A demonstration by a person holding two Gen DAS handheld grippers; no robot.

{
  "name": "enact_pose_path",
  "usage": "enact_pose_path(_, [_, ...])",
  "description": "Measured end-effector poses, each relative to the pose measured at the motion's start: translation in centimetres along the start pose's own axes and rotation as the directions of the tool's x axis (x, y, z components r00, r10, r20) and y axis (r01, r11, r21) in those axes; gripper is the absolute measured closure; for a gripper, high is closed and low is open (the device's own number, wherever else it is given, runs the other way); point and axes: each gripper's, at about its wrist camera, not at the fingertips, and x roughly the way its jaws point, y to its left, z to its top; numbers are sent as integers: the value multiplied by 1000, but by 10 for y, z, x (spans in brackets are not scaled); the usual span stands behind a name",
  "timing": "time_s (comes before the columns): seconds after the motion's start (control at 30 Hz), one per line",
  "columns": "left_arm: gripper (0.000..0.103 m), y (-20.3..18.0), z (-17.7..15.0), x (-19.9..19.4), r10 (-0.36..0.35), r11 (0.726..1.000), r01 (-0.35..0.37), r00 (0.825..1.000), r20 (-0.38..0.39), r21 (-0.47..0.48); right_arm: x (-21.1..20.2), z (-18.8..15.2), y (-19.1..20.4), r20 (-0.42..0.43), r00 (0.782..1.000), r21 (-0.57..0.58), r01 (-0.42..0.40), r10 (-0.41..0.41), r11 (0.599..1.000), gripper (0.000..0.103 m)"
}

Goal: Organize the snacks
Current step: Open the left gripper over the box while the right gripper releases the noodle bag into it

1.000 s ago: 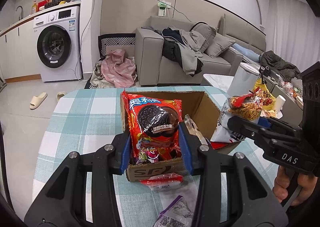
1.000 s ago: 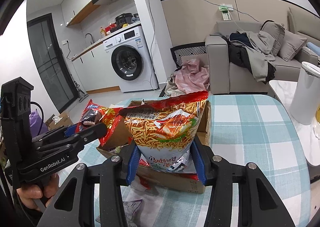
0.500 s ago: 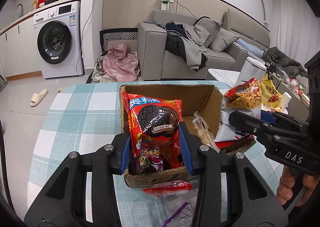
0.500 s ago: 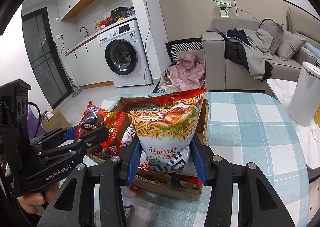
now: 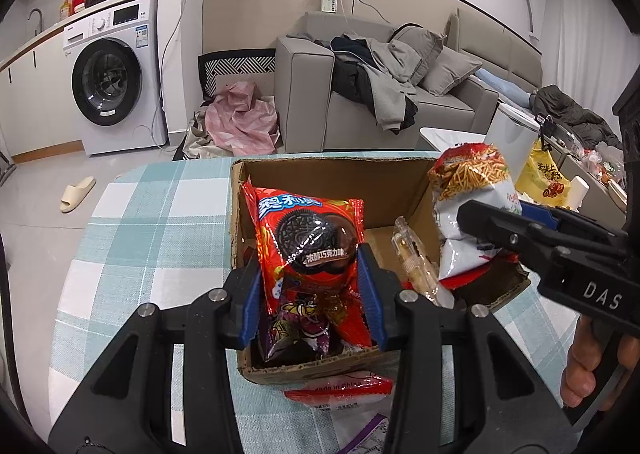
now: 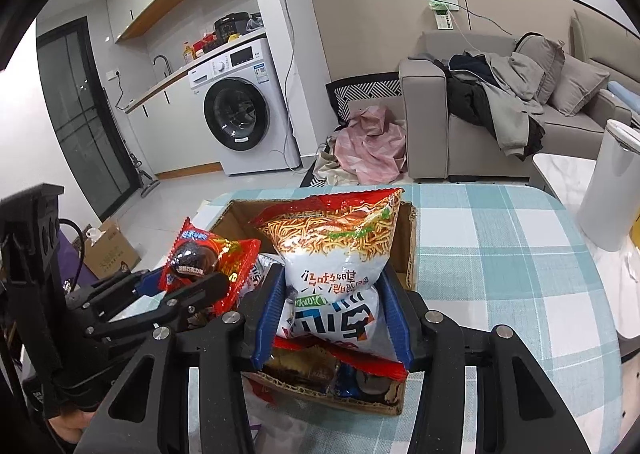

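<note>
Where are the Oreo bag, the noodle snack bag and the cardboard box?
Oreo bag [image 5: 310, 238]: left wrist view, on the printed cookie.
Noodle snack bag [image 6: 340, 254]: right wrist view, front face middle.
Cardboard box [image 5: 340, 174]: left wrist view, inner back wall.

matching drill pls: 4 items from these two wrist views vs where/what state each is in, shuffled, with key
Things:
1. Oreo bag
2. noodle snack bag
3. cardboard box
4. red packet

Places/states:
A. lying on the checked cloth just outside the box's near wall
B. clamped in the right gripper, over the box
C. open-topped, standing on the table
D. clamped in the left gripper, over the box

Pairs: 1-D, 2-B, 3-C, 4-A
</note>
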Motion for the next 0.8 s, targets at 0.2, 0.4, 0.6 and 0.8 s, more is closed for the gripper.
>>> enact_pose_path(0.2, [63, 2, -2, 5, 0, 1000, 0, 1000, -8, 0, -2, 4, -3, 21, 1000, 1, 5, -5, 1000, 48])
enact_pose_path(0.4, [54, 5, -6, -1, -4, 1000, 4, 1000, -24, -12, -13, 1, -7, 33, 999, -11, 17, -17, 1000, 31])
enact_pose_path(0.6, [34, 3, -13, -21, -32, 999, 32, 999, -2, 6, -27, -9, -14, 44, 999, 15, 1, -2, 1000, 9])
enact_pose_path(0.8, [15, 0, -25, -44, 11, 1000, -12, 1000, 28, 24, -37, -22, -19, 33, 999, 42, -5, 4, 999, 1])
